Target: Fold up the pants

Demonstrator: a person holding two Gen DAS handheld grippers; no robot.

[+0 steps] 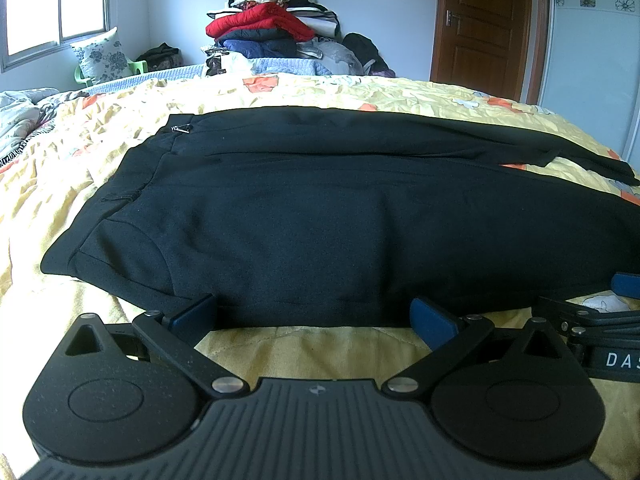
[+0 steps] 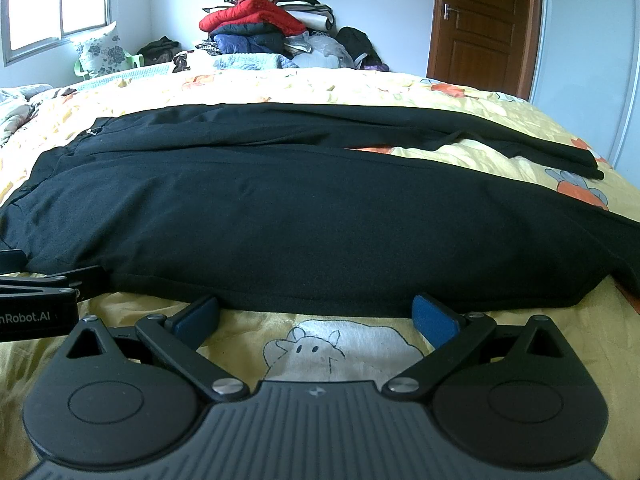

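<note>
Black pants (image 1: 320, 216) lie flat on a yellow patterned bedspread (image 1: 100, 148), waistband to the left, legs running right. The far leg splays apart from the near one. My left gripper (image 1: 316, 316) is open, low on the bed, its blue fingertips at the near edge of the pants by the hip. My right gripper (image 2: 316, 314) is open too, at the near edge of the near leg of the pants (image 2: 320, 208). The right gripper shows at the right edge of the left wrist view (image 1: 600, 316). The left gripper shows at the left edge of the right wrist view (image 2: 40, 292).
A pile of folded clothes and jackets (image 1: 272, 28) stands past the far side of the bed. A floral cushion on a green chair (image 1: 102, 56) sits under the window. A brown door (image 1: 484, 24) is at the back right. A rumpled quilt (image 1: 20, 116) lies at far left.
</note>
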